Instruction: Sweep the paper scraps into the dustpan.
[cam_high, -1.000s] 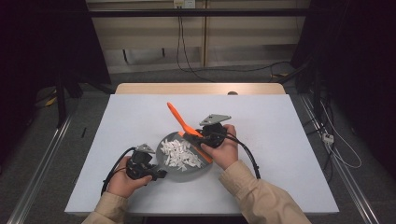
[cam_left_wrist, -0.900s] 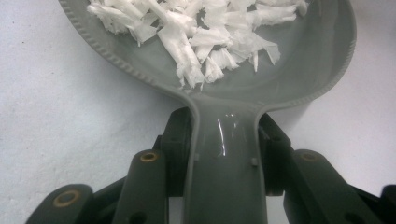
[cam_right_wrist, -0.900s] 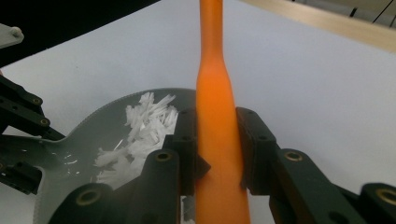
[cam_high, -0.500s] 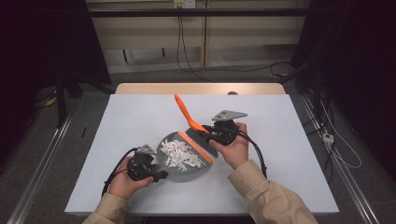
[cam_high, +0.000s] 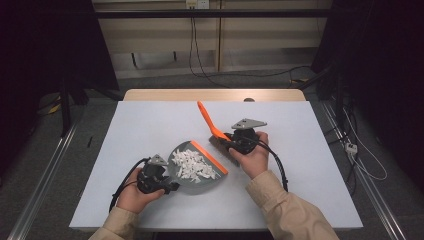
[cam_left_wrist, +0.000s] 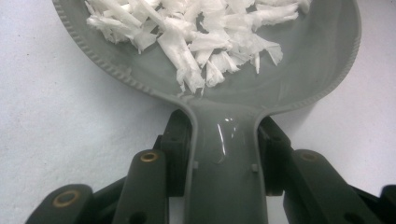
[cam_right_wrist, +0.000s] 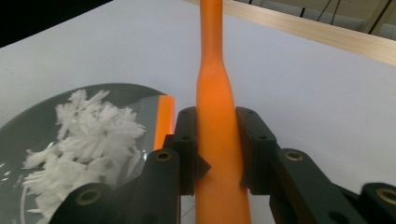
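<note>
My left claw (cam_high: 170, 186) grips the gray dustpan's (cam_high: 186, 176) handle, with white paper scraps (cam_high: 192, 164) piled just ahead. My right claw (cam_high: 227, 142) holds the orange brush (cam_high: 209, 121) handle. I've swung the brush away from the pan's orange lip, unlike earlier when it hung over the scraps; sweeping looks finished.

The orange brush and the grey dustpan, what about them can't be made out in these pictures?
- Brush bristles: in the high view, hidden behind the right gripper and hand; cut off by the bottom edge in the right gripper view.
- Dustpan handle end: left gripper view, cut off by the bottom edge.
- Paper scraps: high view, too small to count.
</note>
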